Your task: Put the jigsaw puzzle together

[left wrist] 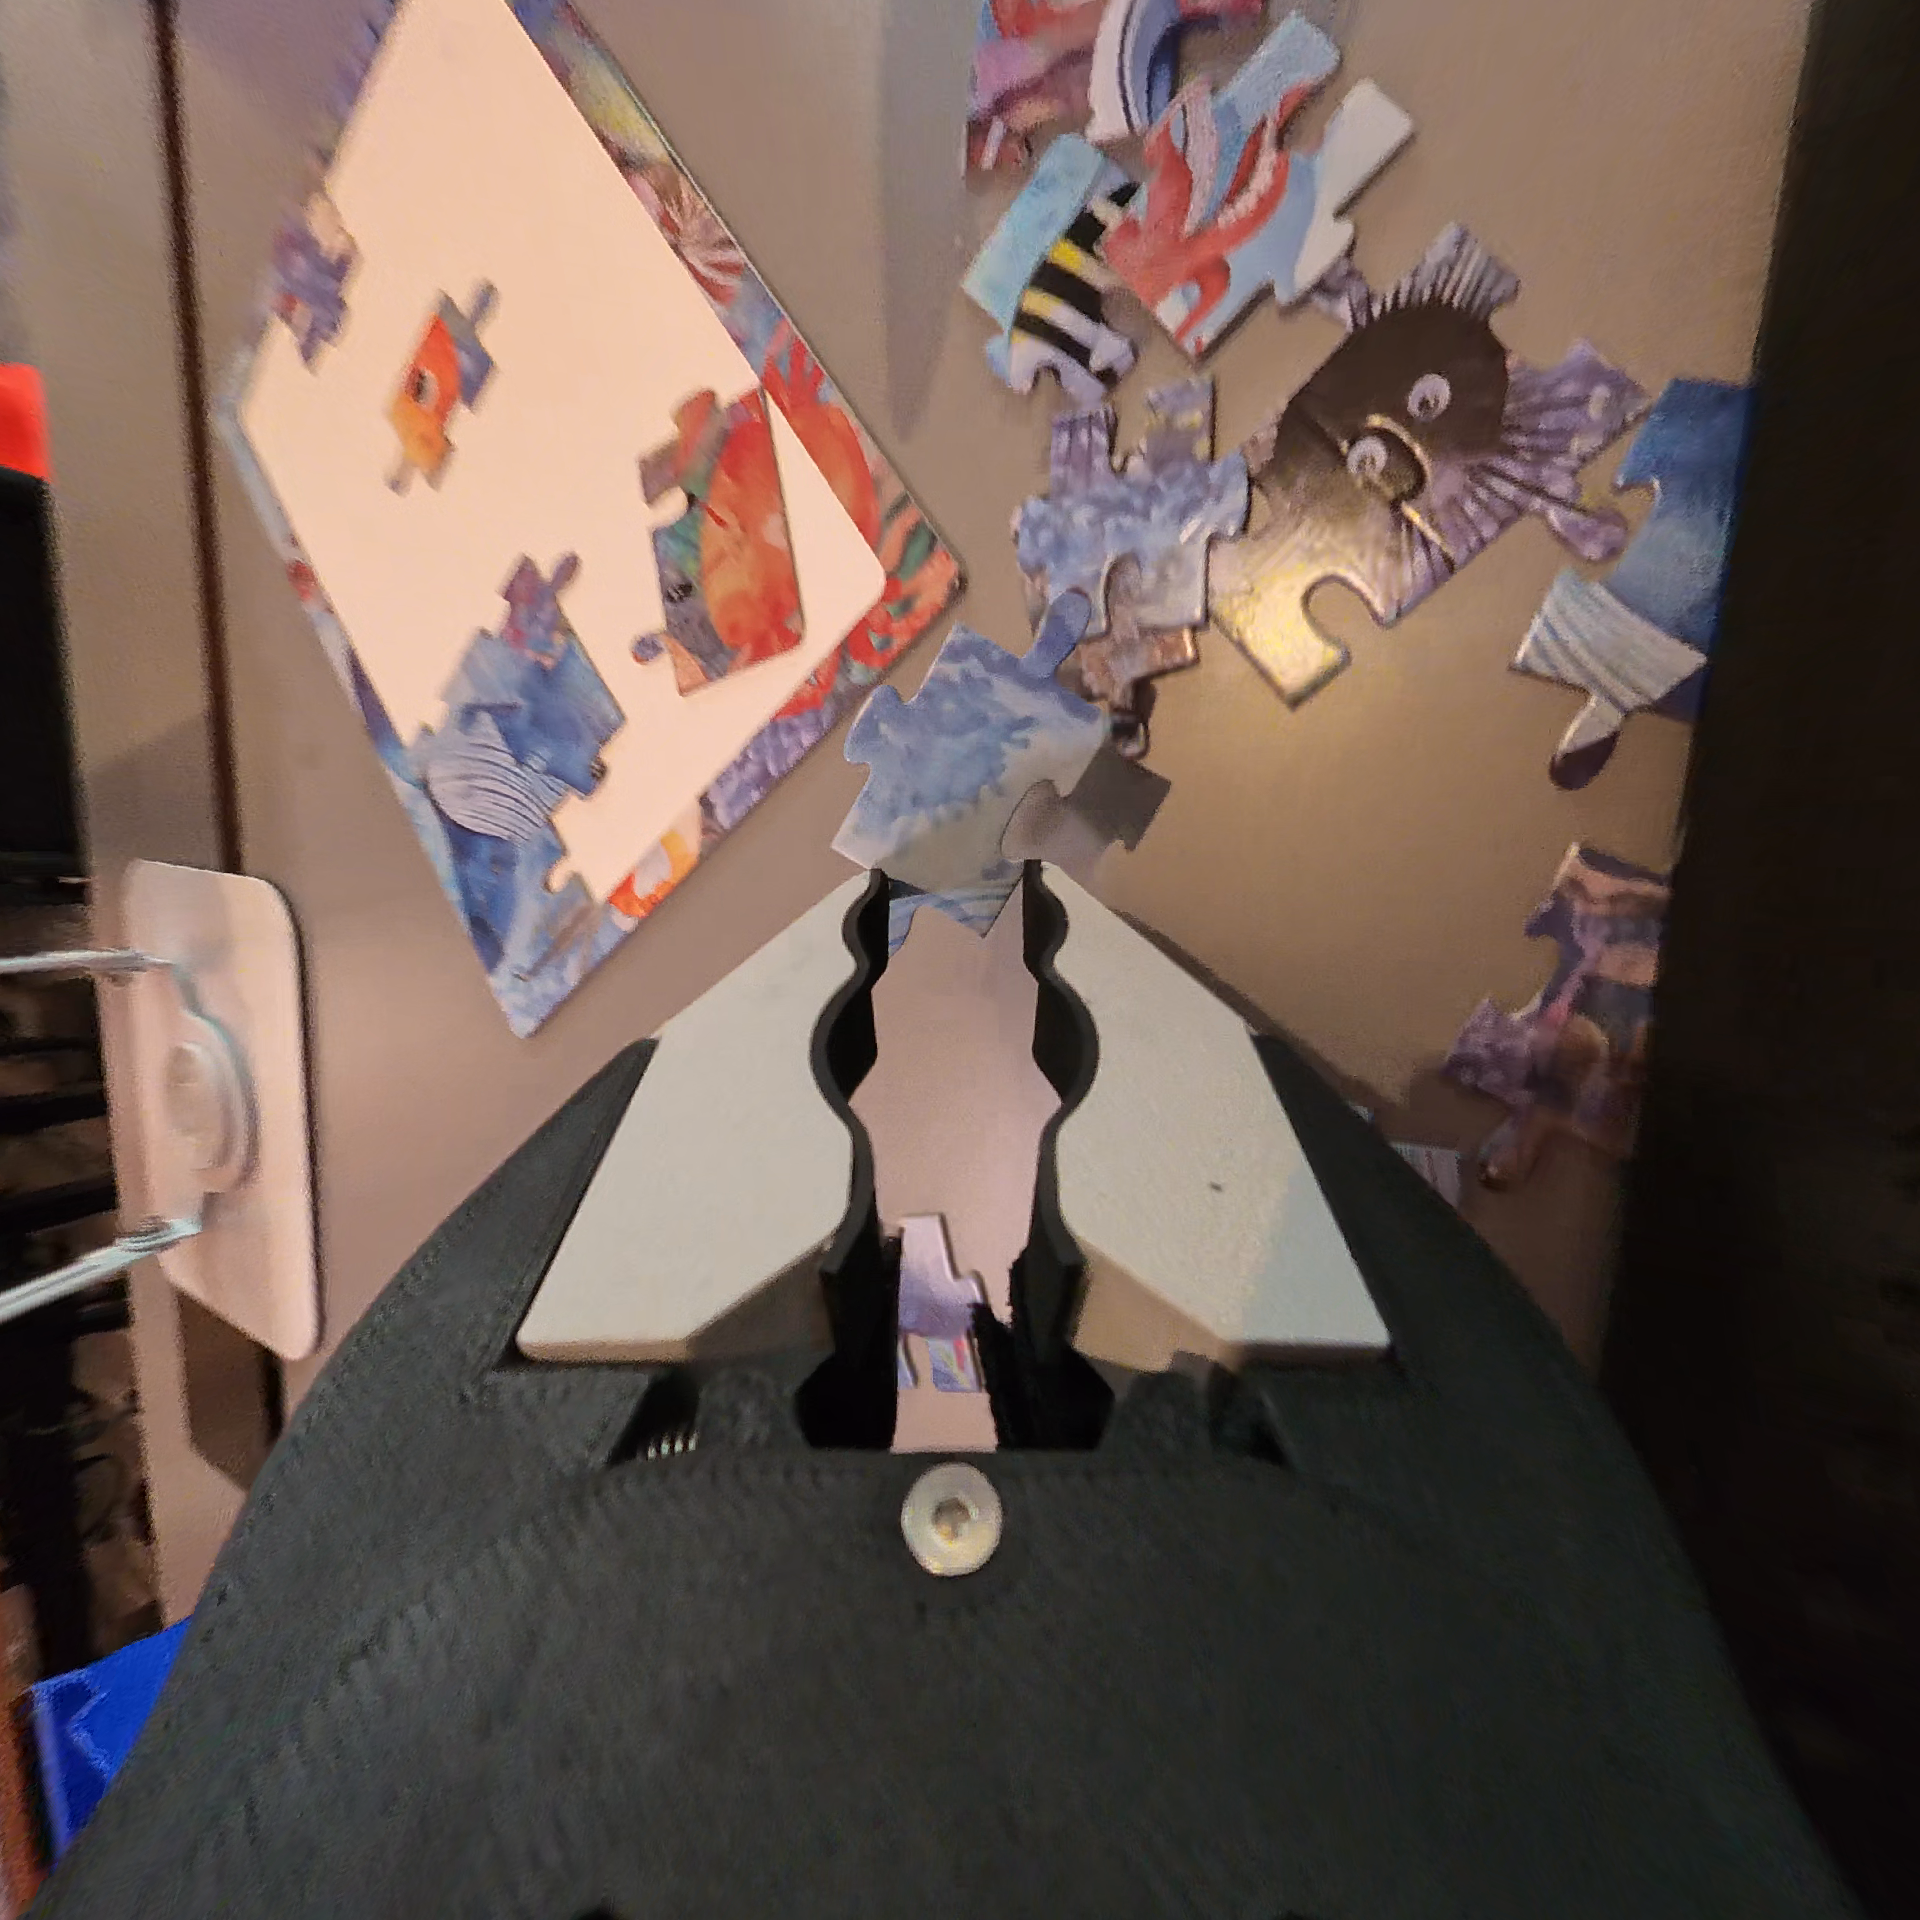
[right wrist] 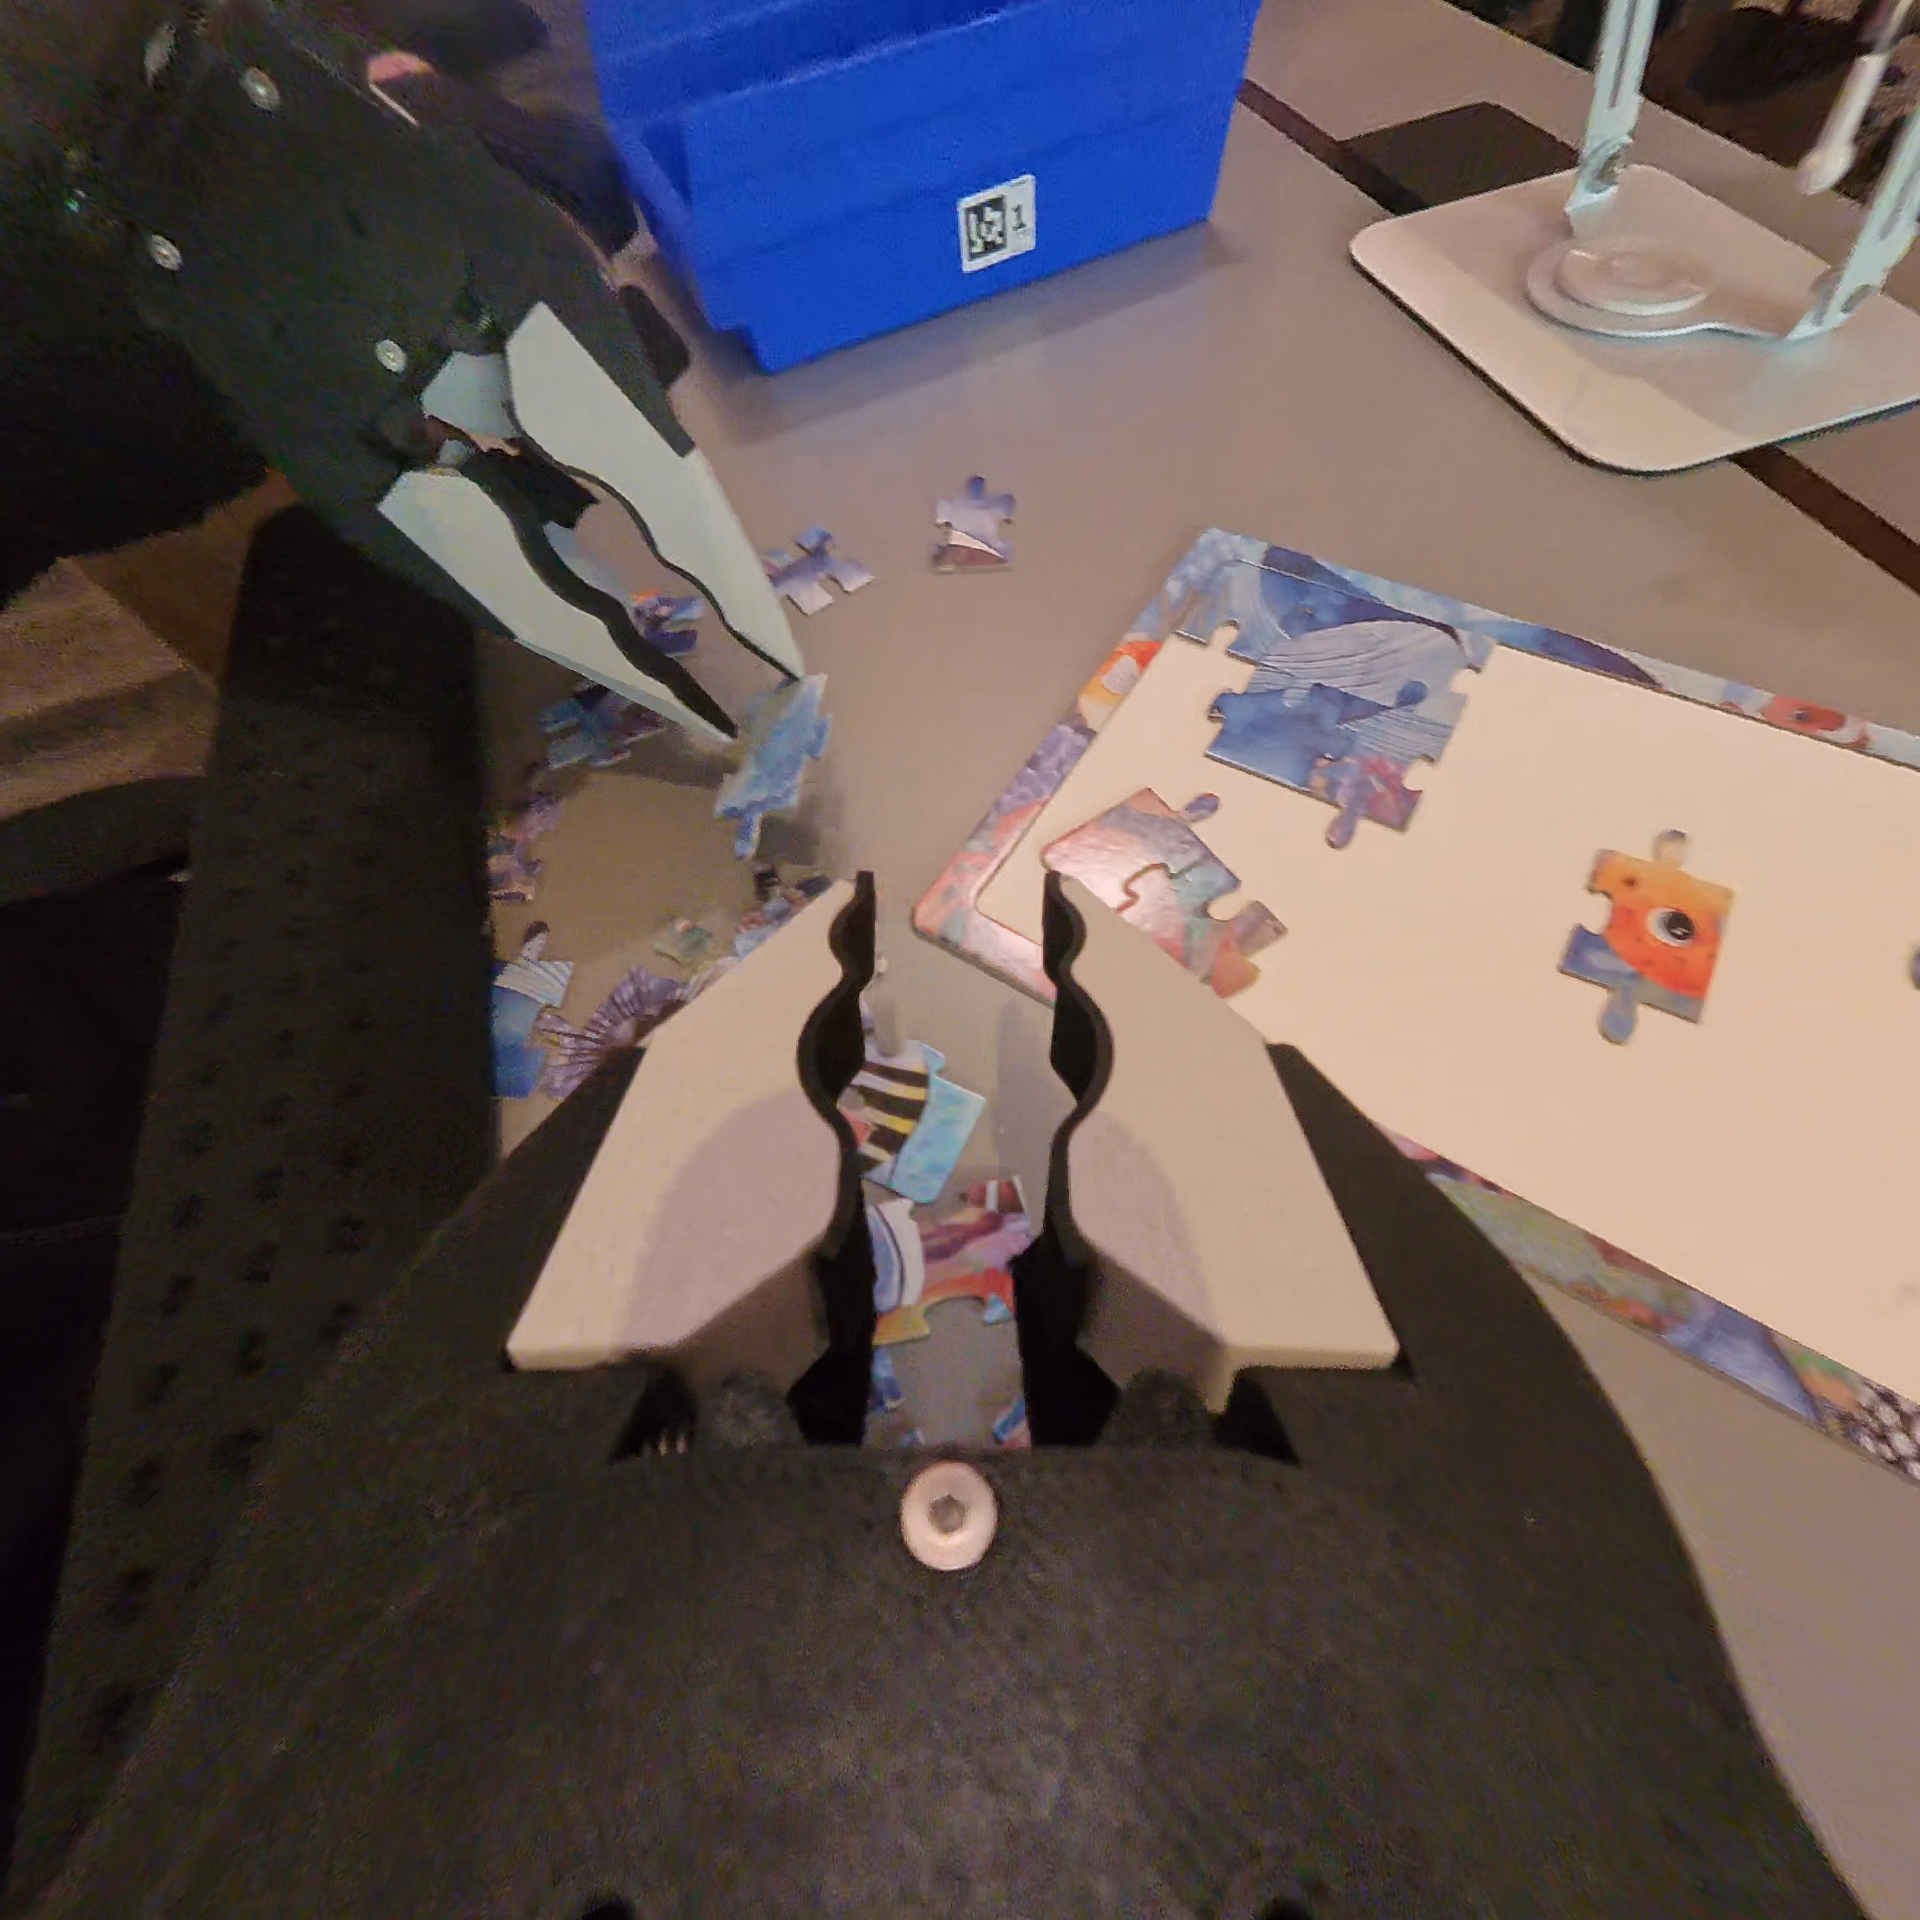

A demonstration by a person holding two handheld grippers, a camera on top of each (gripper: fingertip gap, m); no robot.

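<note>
Left gripper (left wrist: 954, 883) jaws clamp a light-blue puzzle piece (left wrist: 971, 774) beside the puzzle tray (left wrist: 727, 790) — right gripper (right wrist: 958, 883) jaws apart, empty.

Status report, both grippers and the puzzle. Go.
Left gripper shut on pale blue piece, lifted. Right gripper open, empty. Puzzle tray mostly unfilled. Nothing blocking.

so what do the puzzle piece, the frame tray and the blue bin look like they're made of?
Light blue puzzle piece in the left tool: printed cardboard, probably; thin, die-cut, grey back, slight sheen. Puzzle frame tray: the same board, with a matte cream blank centre and a printed border. Blue bin: moulded plastic, with ribbed walls and a smooth, even colour.
</note>
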